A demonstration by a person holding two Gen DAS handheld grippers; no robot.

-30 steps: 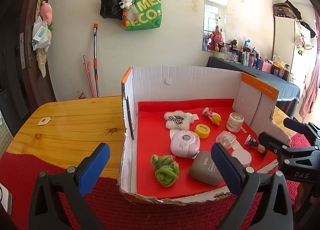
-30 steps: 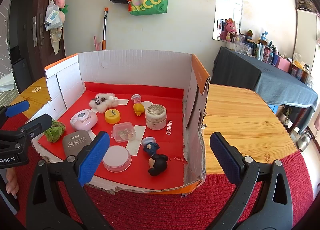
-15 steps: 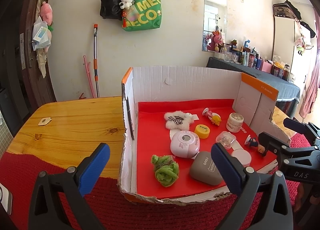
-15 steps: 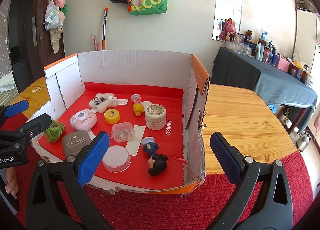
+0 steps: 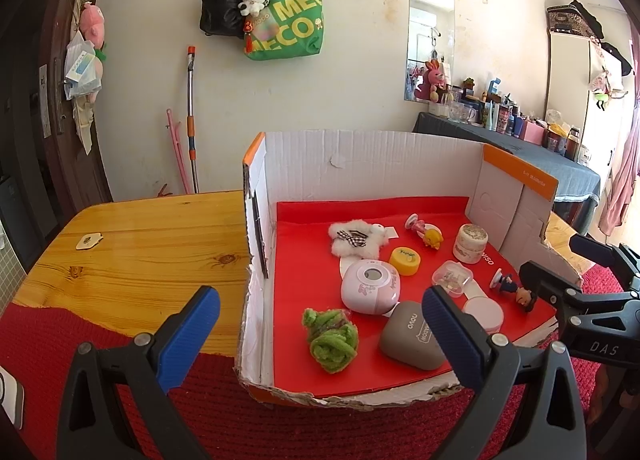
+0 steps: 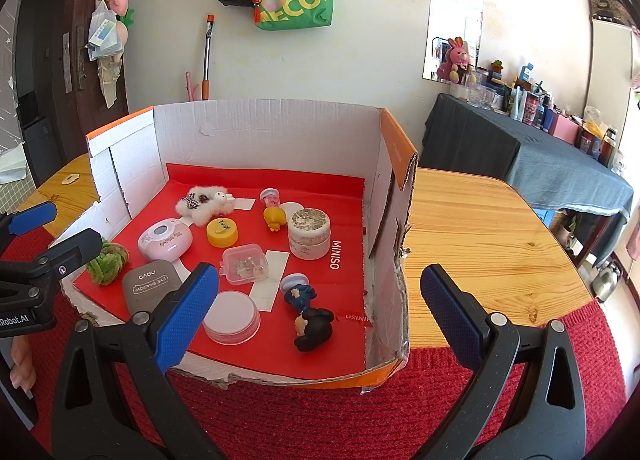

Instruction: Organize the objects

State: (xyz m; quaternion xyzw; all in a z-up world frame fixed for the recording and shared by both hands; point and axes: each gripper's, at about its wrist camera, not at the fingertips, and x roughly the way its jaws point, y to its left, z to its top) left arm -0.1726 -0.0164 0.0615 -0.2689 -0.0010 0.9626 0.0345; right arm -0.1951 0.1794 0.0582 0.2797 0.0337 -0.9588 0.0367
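Right wrist: "MINISO" on red liner [image 6: 335, 254].

You have small items scattered on the box's red floor: green yarn ball [image 5: 330, 339] front-left beside grey eyeshadow case [image 5: 414, 341], pink round gadget [image 5: 370, 287] behind, fluffy white plush [image 5: 354, 243] farther back.

You have one cardboard box [image 6: 272, 131], perhaps eleven small items inside, including two jars [image 6: 309, 233] and three figurines [image 6: 314, 328].
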